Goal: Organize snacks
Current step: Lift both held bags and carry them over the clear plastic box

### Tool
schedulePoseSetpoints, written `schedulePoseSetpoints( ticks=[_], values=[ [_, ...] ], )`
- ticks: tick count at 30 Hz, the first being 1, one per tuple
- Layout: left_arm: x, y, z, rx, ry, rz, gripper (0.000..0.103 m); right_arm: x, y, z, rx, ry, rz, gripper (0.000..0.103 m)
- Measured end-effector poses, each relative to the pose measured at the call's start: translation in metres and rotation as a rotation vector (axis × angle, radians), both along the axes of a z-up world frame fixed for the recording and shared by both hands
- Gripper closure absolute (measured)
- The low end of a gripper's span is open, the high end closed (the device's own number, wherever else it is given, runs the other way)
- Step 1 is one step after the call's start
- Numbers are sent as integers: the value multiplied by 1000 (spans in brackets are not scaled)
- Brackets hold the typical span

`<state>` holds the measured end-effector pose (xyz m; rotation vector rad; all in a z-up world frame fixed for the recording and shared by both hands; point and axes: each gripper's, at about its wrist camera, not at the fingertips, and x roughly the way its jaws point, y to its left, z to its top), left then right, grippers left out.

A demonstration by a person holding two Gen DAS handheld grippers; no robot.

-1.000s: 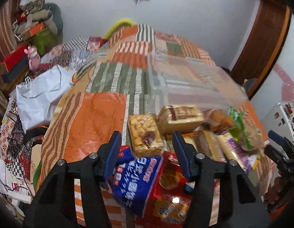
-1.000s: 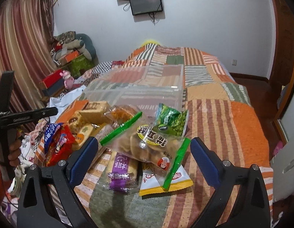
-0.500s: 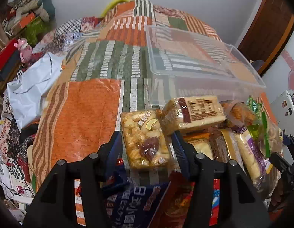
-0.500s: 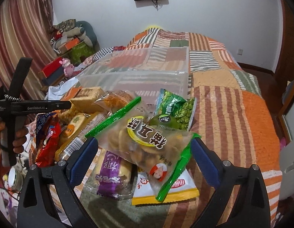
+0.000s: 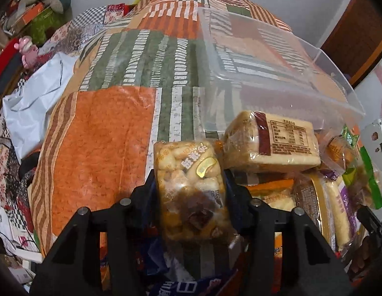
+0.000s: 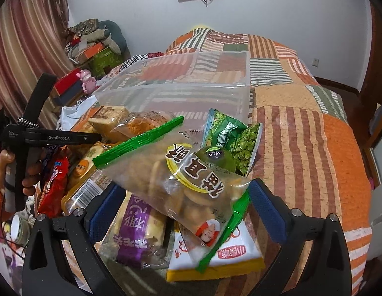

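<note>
While the left gripper (image 5: 191, 185) closes around a puffed-snack pack (image 5: 191, 192), the right gripper (image 6: 183, 204) gapes wide

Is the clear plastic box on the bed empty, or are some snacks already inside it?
Empty. Through the clear plastic box only the bedspread pattern shows; all the snack packets lie outside, in front of it.
</note>
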<state>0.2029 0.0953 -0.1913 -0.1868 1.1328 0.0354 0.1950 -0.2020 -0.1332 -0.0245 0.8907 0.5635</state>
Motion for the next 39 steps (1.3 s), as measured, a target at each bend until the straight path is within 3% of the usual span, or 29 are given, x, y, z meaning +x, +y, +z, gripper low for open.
schedulePoseSetpoints(
  ticks=[8,19,27,39],
  values=[
    [-1,2,1,-8,-20,10,59,3,-2,0,27,5,-19,8],
    [-16,4,18,-9,-68,24,59,-6,-3,9,16,-65,13,42],
    [-32,-2,41,32,-138,22,59,-7,-11,14,57,-55,-7,48],
    [-54,-11,88,67,-255,10,59,-17,-18,42,117,-123,-37,49]
  ],
)
